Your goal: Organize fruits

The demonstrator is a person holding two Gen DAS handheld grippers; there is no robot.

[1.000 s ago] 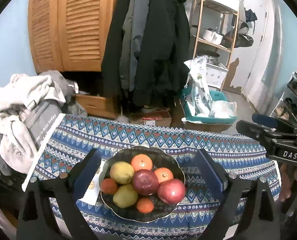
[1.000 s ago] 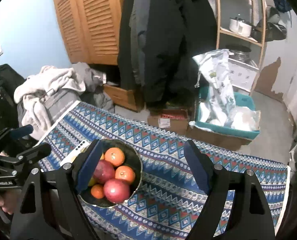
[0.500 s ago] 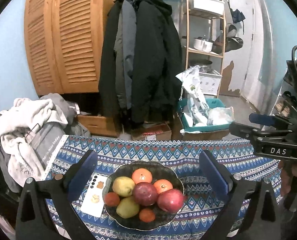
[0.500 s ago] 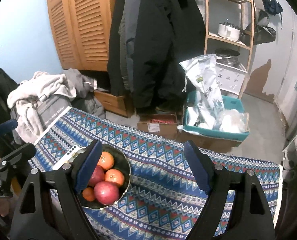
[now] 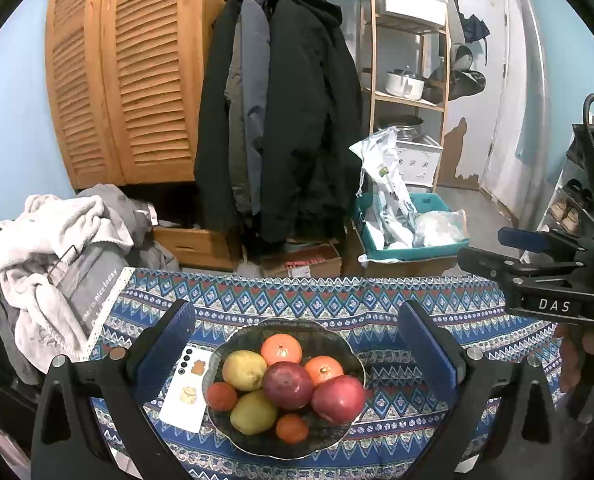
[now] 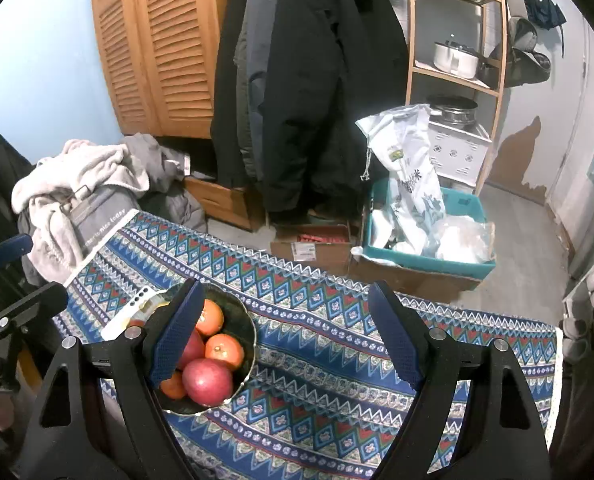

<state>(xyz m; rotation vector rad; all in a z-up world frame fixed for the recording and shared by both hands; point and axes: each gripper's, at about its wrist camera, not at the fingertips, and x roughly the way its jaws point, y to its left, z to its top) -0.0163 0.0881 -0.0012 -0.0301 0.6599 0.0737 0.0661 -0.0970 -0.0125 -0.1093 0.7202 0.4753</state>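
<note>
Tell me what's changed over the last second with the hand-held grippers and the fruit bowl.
Both cameras have tilted up and drawn back: the dark glass bowl of fruit now sits lower in each view, with more of the room above it. The left hand-held gripper and right hand-held gripper stay open and empty; nothing was grasped or released. The fruit and the white phone beside the bowl on the blue patterned tablecloth lie as before.
</note>
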